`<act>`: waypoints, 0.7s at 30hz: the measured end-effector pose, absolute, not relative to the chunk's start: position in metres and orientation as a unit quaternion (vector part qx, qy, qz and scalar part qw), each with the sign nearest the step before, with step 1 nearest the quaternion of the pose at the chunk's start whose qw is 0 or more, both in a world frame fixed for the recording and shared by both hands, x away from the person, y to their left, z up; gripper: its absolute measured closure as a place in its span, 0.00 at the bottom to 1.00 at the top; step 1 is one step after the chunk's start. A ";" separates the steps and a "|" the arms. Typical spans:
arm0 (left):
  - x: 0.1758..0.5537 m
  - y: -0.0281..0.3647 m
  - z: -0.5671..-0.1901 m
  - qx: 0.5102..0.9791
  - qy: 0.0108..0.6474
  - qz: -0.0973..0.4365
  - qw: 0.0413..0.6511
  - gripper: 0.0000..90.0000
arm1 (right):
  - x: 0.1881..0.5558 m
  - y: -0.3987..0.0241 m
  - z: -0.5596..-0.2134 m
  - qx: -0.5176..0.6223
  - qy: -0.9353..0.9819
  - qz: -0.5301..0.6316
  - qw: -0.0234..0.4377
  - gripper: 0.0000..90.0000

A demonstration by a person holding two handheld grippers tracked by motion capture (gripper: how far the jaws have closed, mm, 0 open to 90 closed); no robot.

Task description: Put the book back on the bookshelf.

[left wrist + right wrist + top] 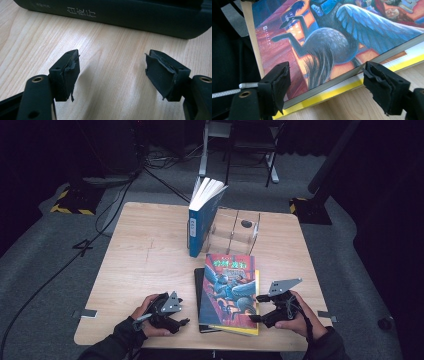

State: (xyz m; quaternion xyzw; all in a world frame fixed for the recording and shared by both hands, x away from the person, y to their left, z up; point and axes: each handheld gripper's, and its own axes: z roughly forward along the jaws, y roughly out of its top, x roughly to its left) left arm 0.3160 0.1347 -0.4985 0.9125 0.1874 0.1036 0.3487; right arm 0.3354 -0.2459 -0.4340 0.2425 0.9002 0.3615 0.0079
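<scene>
Illustrated book [228, 290] topped a near-centre stack on the desk [145, 265]. Left tool [112, 72] gaped empty beside a dark spine [125, 12]. Right tool [325, 87] stood wide, its jaws straddling that book's corner, nothing gripped. Clear organizer [235, 232] beyond, contents indiscernible.

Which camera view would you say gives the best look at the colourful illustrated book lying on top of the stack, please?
The high view: the colourful illustrated book shows whole, flat on the yellow book and black book. The right gripper view shows only its near corner, between the open right tongs. The left gripper view shows the black book's spine.
</scene>
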 end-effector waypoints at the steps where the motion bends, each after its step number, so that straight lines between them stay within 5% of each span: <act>1: 0.317 0.135 -0.499 0.912 0.188 0.101 0.351 0.30 | 0.337 -0.246 -0.434 0.243 0.900 0.361 0.003 0.24; 21: 0.328 0.138 -0.505 0.904 0.197 0.073 0.372 0.26 | 0.342 -0.243 -0.435 0.250 0.903 0.349 -0.011 0.20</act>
